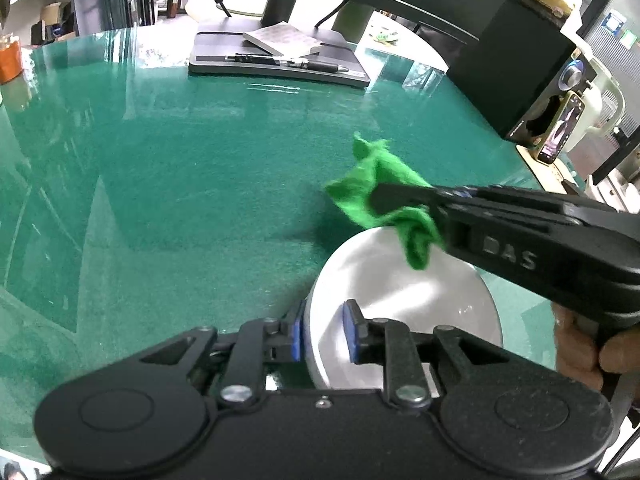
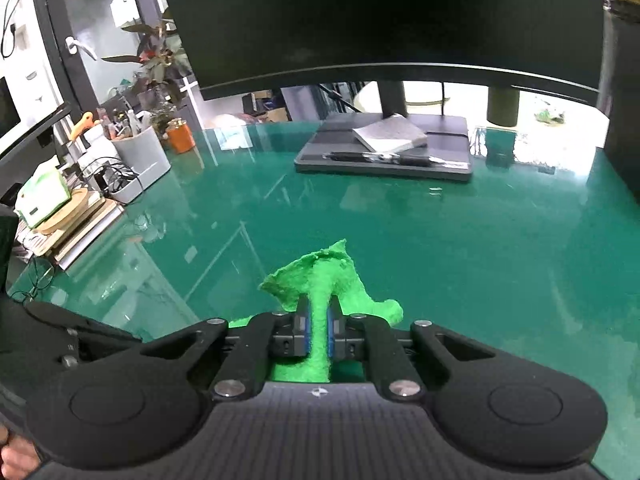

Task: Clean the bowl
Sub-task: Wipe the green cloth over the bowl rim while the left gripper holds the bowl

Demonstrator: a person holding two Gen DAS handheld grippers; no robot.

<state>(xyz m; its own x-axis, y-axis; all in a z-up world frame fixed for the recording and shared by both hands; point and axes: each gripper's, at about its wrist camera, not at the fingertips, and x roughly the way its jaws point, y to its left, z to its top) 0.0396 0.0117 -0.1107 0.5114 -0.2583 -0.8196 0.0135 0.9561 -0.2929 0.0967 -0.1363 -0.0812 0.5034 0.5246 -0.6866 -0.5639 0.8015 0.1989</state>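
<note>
Bowl rim straddled by the left gripper; cloth clamped in the right.

The white bowl (image 1: 400, 308) was seen on the green table (image 1: 180, 200) at about four o'clock in the left wrist view, its rim between the blue pads (image 1: 296, 338) of the left gripper (image 1: 323, 336), apparently pinched; the green cloth (image 2: 320, 292) was clenched tightly by the right gripper (image 2: 318, 330), its loose end hanging over the bowl's far edge at twelve o'clock.

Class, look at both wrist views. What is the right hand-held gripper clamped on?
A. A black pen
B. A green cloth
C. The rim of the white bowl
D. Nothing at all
B. In the right wrist view the right hand-held gripper has its blue pads pinched on the green cloth; the left wrist view shows that cloth hanging over the white bowl, whose rim sits between the left hand-held gripper's fingers.
</note>
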